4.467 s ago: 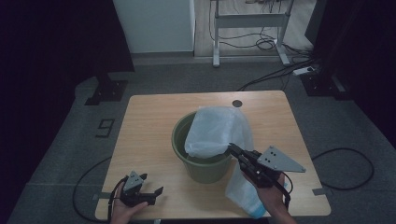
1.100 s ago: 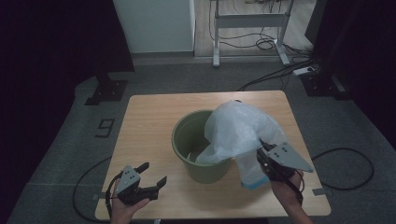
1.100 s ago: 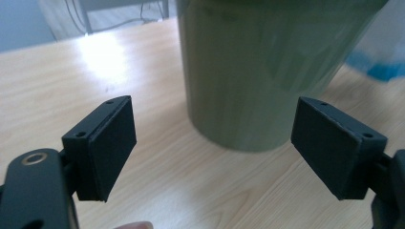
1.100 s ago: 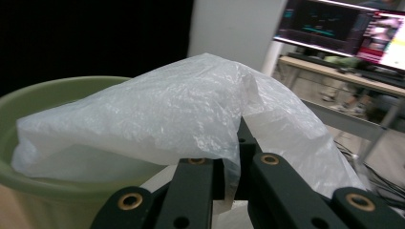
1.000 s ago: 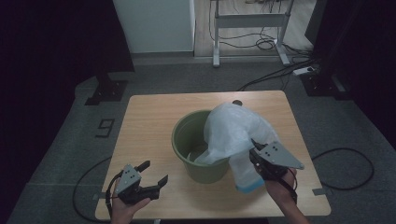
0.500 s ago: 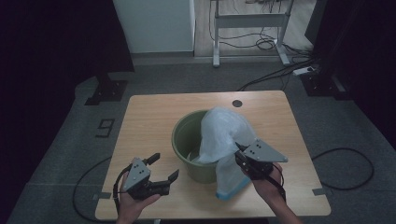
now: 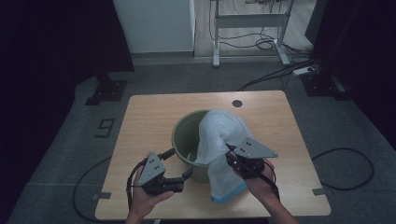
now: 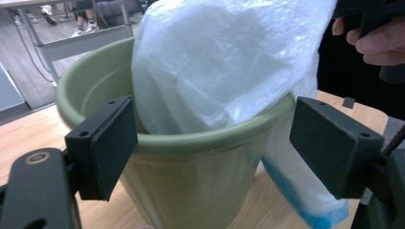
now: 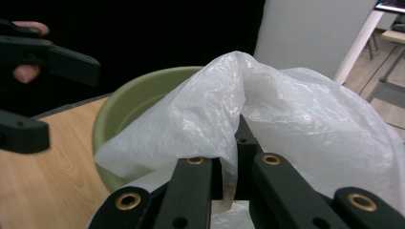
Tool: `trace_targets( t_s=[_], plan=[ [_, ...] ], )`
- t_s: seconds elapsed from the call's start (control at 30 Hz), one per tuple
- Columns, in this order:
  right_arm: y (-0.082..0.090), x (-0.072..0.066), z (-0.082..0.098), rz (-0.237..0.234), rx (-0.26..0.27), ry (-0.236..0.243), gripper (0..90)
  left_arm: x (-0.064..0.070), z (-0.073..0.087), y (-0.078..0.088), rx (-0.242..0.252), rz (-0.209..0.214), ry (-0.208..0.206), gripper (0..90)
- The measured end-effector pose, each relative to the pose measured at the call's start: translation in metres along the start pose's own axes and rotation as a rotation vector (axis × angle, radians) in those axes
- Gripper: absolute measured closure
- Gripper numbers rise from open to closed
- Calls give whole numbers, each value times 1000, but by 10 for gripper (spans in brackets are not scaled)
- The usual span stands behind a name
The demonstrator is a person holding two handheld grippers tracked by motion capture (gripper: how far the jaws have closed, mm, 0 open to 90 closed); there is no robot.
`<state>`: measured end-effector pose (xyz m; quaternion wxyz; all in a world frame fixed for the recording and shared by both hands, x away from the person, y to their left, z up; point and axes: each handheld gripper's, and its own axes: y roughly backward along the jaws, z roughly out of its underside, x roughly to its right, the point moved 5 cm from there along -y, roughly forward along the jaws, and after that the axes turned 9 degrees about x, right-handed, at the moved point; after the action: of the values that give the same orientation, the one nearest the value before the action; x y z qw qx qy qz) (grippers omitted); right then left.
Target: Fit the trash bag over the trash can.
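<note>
With the right gripper [image 7: 232, 158] clamped on the plastic bag [image 7: 218, 140] at frame centre, the wide-open, empty left gripper [image 7: 186, 176] should probably catch the bag's loose edge and spread it over the green bucket [image 7: 183, 140] rim.

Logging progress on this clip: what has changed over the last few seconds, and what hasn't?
The left gripper, fingers open, came up from the table's near edge toward the green bucket. The right gripper, shut on the white plastic bag, swung out to the right, then drew the bag back toward the bucket's near side. The bucket stayed in place, and the bag still drapes over its rim.
</note>
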<state>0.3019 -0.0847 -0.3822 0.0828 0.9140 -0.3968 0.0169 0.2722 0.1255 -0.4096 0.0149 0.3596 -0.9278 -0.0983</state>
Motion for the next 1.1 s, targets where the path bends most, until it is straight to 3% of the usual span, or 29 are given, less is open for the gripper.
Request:
trace_targets(
  t_s=[0.33,0.67,0.87,0.97,1.1],
  plan=[
    [-8,-2,-3,-23,-17,-53,855,9,-5,-16,0,33,-7,165],
    [-9,-1,-3,-28,-21,-80,835,16,-8,-36,3,3,16,200],
    [-8,0,-2,-31,-20,-86,834,20,-9,-44,13,-8,33,335],
    [-7,1,-1,-34,-18,-85,834,23,-10,-48,12,12,38,469],
    [-4,2,1,-49,-10,-88,818,24,-10,-49,10,3,40,634]
  ],
)
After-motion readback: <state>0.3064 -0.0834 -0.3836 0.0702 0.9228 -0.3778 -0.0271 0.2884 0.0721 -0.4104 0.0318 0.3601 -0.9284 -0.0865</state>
